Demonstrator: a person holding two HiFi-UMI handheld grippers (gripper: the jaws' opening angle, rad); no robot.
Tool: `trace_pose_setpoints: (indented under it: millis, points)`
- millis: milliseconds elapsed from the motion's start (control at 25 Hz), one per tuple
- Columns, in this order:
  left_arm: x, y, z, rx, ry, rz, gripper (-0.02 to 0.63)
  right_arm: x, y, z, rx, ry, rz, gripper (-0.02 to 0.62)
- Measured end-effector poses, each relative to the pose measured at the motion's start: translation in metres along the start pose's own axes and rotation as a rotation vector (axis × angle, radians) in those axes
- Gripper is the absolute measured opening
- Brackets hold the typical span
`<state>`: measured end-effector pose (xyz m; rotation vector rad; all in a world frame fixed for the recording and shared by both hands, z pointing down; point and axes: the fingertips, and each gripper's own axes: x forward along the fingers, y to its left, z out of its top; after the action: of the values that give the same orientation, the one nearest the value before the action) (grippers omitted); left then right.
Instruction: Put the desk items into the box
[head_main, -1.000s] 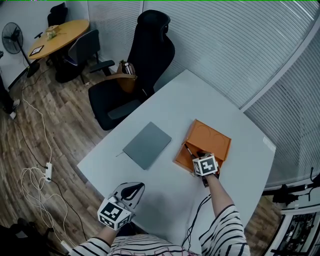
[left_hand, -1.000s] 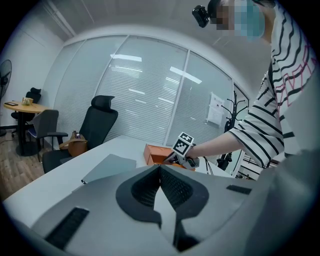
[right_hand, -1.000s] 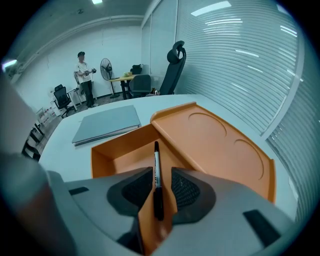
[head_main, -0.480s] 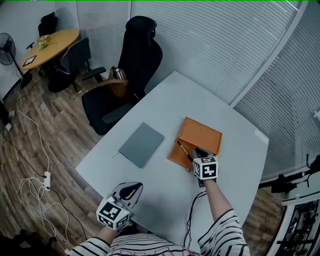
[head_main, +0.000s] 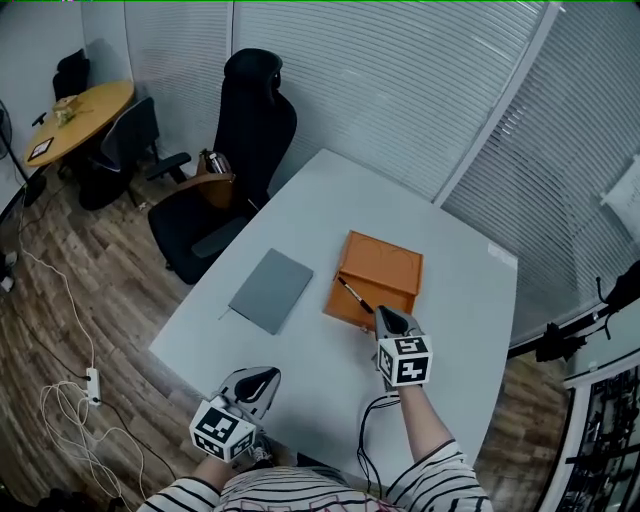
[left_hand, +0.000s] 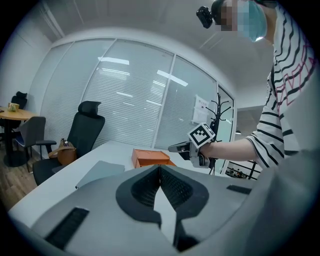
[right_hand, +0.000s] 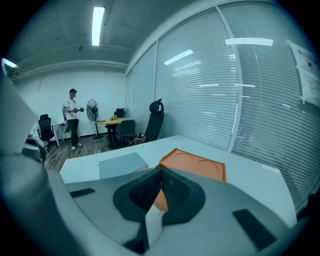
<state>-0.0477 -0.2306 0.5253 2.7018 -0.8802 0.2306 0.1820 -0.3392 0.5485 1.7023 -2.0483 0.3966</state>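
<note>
A pen (head_main: 352, 294) is seemingly laid at the near edge of the orange box (head_main: 385, 262), the grey notebook (head_main: 270, 290) is left unpacked beside that box, and the right claw (head_main: 386, 315), just closed, and left claw (head_main: 264, 377) are held shut, empty.

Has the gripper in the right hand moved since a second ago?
Yes. The right gripper has drawn back from the orange box toward the person; its jaws have just been closing, empty.

Dim bluish light, ceiling strip glare, fisheye-warped edges
</note>
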Motion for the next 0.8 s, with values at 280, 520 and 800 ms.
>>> trace_pose_setpoints:
  millis: [280, 520, 800]
  points:
    - [-0.020, -0.008, 0.002, 0.030, -0.013, -0.039, 0.023, -0.061, 0.028, 0.003, 0.048, -0.101, -0.044, 0.026]
    - [-0.031, -0.018, 0.003, 0.046, -0.028, -0.077, 0.023, -0.111, 0.048, 0.000, 0.105, -0.172, -0.078, 0.026]
    - [-0.042, -0.026, 0.006, 0.065, -0.048, -0.123, 0.023, -0.155, 0.068, -0.012, 0.139, -0.208, -0.121, 0.026]
